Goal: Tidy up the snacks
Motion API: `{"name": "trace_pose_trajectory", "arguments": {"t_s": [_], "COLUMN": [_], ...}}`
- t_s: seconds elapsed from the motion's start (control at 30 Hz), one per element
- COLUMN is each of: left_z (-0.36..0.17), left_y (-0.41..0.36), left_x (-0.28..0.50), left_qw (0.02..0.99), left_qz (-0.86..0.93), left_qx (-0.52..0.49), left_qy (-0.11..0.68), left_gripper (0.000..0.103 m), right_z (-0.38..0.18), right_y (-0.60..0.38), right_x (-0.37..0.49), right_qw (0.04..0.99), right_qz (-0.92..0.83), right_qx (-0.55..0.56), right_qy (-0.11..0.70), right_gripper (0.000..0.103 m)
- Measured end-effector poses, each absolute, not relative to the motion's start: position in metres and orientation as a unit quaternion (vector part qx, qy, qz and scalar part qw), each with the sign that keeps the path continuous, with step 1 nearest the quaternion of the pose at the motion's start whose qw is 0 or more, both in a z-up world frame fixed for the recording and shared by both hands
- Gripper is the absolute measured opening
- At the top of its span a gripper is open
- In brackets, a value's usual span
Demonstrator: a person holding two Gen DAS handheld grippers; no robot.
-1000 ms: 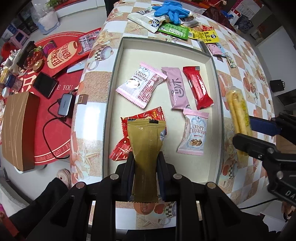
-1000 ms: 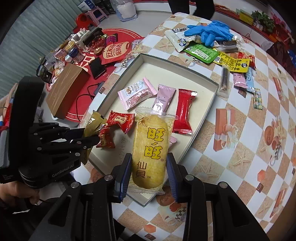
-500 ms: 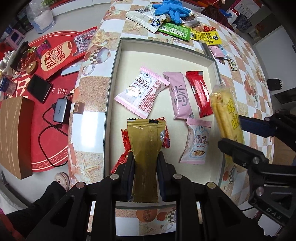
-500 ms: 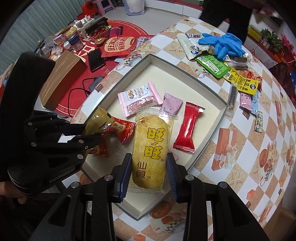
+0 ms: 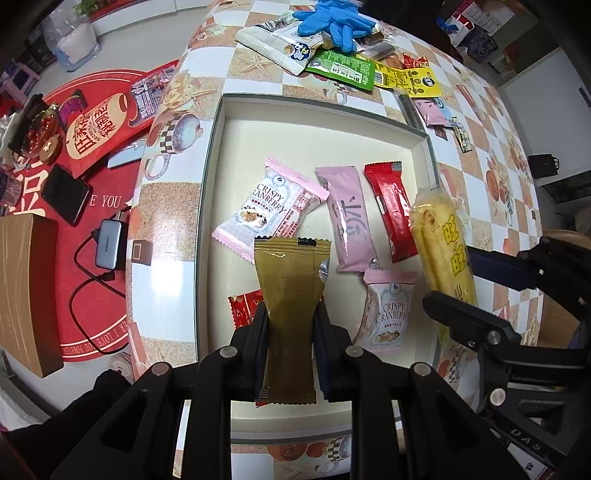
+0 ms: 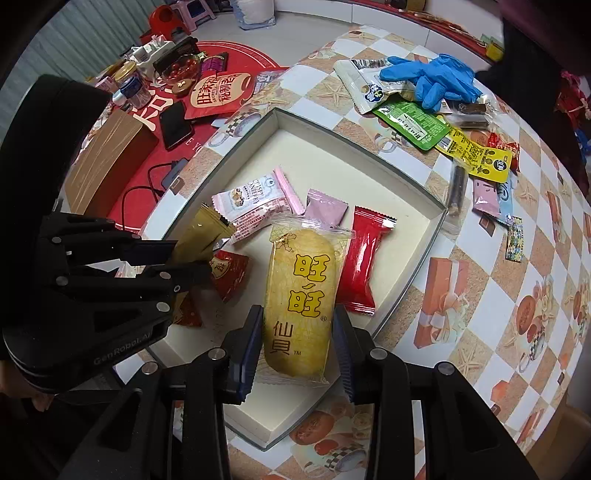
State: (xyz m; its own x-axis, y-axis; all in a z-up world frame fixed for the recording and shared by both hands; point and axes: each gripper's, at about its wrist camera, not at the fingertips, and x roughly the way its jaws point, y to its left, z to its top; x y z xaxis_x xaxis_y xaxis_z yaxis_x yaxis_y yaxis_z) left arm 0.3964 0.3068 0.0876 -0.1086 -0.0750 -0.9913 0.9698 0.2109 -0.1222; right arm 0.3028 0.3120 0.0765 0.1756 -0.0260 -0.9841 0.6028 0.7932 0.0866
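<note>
My left gripper (image 5: pixel 290 332) is shut on a gold-brown snack packet (image 5: pixel 291 295) and holds it above the near part of the cream box (image 5: pixel 221 122). My right gripper (image 6: pixel 297 347) is shut on a yellow rice-cracker packet (image 6: pixel 301 295), held over the box's near right part. It also shows in the left wrist view (image 5: pixel 441 243). In the box lie a Crispy Cranberry packet (image 5: pixel 267 210), a second one (image 5: pixel 388 310), a pink packet (image 5: pixel 349 218), a red packet (image 5: pixel 389 206) and a red packet (image 5: pixel 245 306) under the gold one.
Loose snacks lie on the table beyond the box: a white packet (image 5: pixel 273 40), a green packet (image 5: pixel 343 68), a yellow packet (image 5: pixel 406 79) and blue gloves (image 5: pixel 334 20). A red mat with a phone (image 5: pixel 64 194) and brown box (image 5: pixel 26 288) lies off the table's left edge.
Both grippers have moved further in over the box, with their packets still held. The yellow packet has come in over the box's right side. The snacks in the box have not moved.
</note>
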Motion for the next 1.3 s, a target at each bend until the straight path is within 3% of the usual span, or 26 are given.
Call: {"name": "trace_pose_trajectory", "arguments": {"t_s": [0.7,0.73,0.9,1.0,1.07,1.13,1.3], "left_z": [0.086,0.086,0.088,0.093,0.097,0.102,0.123], "left_y": [0.297,0.297,0.296,0.299,0.301,0.304,0.309], "left_x": [0.405,0.404,0.408,0.407,0.404,0.400,0.396], "left_qw": [0.539,0.537,0.545,0.550,0.558,0.567,0.618], "left_qz": [-0.485,-0.485,-0.478,-0.481,-0.483,-0.483,-0.480], "left_qx": [0.392,0.390,0.388,0.394,0.409,0.423,0.422], "left_qy": [0.567,0.570,0.569,0.557,0.536,0.517,0.458], "left_gripper": [0.025,0.027,0.062,0.075,0.080,0.081,0.084], "right_z": [0.067,0.067,0.071,0.073,0.074,0.078,0.087], "right_y": [0.296,0.296,0.292,0.289,0.288,0.289,0.295], "right_x": [0.314,0.314,0.314,0.309,0.304,0.297,0.284], "right_qw": [0.729,0.729,0.732,0.732,0.731,0.732,0.736], "right_qz": [-0.211,-0.212,-0.223,-0.224,-0.228,-0.230,-0.230], "right_qx": [0.253,0.250,0.245,0.255,0.255,0.261,0.251], "right_qy": [0.600,0.600,0.595,0.590,0.590,0.585,0.585], "right_gripper": [0.038,0.038,0.046,0.046,0.051,0.066,0.068]}}
